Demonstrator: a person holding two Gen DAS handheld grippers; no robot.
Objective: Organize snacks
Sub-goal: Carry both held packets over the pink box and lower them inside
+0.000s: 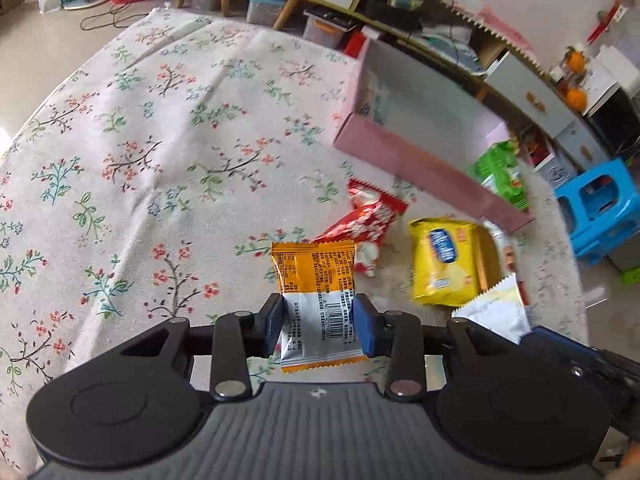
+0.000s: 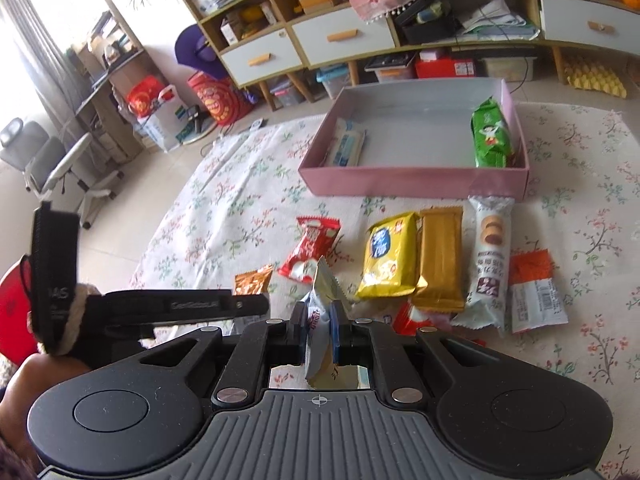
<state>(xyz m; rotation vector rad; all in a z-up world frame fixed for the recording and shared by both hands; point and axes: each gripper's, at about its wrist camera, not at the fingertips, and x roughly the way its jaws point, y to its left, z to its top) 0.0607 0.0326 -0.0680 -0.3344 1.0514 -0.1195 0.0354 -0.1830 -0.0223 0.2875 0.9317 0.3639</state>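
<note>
My left gripper (image 1: 318, 320) is shut on an orange and white snack packet (image 1: 312, 272), its blue pads against the packet's two sides low over the flowered cloth. My right gripper (image 2: 322, 320) is shut on a silver-white packet (image 2: 314, 344), which stands edge-on between the pads; the same packet (image 1: 492, 312) shows at the lower right of the left wrist view. Ahead stands a pink box (image 2: 384, 182) holding a green packet (image 2: 492, 136) and a white-blue packet (image 2: 348, 146). Between the box and the grippers lie a red packet (image 2: 312, 246) and a yellow packet (image 2: 390, 258).
A gold packet (image 2: 440, 256), a long white biscuit packet (image 2: 490, 256) and an orange-white packet (image 2: 536, 296) lie right of the yellow one. Low cabinets (image 2: 344, 36) stand behind the box. A blue stool (image 1: 600, 208) sits off the cloth's edge.
</note>
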